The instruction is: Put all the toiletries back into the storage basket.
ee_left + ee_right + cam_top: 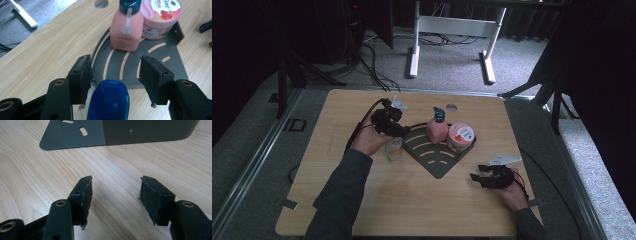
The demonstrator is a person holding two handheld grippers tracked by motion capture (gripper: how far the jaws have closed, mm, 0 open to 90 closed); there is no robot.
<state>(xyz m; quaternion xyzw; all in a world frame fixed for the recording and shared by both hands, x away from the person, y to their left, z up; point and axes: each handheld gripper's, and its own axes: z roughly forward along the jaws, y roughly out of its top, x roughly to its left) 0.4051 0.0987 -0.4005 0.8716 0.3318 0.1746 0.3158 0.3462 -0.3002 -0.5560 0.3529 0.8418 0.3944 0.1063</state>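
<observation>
On a pale wooden table (337, 200), a dark grey slotted corner rack (160, 62) holds a pink pump bottle (126, 30) and pink cream tub (160, 15). Outside its near-left edge stands a small blue-capped bottle (108, 101), between the left gripper's (115, 80) parted jaws, pads apparently clear. Closing off-centre could tip it. The right gripper (115, 195) rests wide, empty.

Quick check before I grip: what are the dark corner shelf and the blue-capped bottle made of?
The dark grey corner shelf looks like matte painted sheet metal: thin, with cut slots and a folded wall. The small bottle with the blue cap seems plastic: the cap is glossy and moulded, and the body looks translucent in the high view.
</observation>
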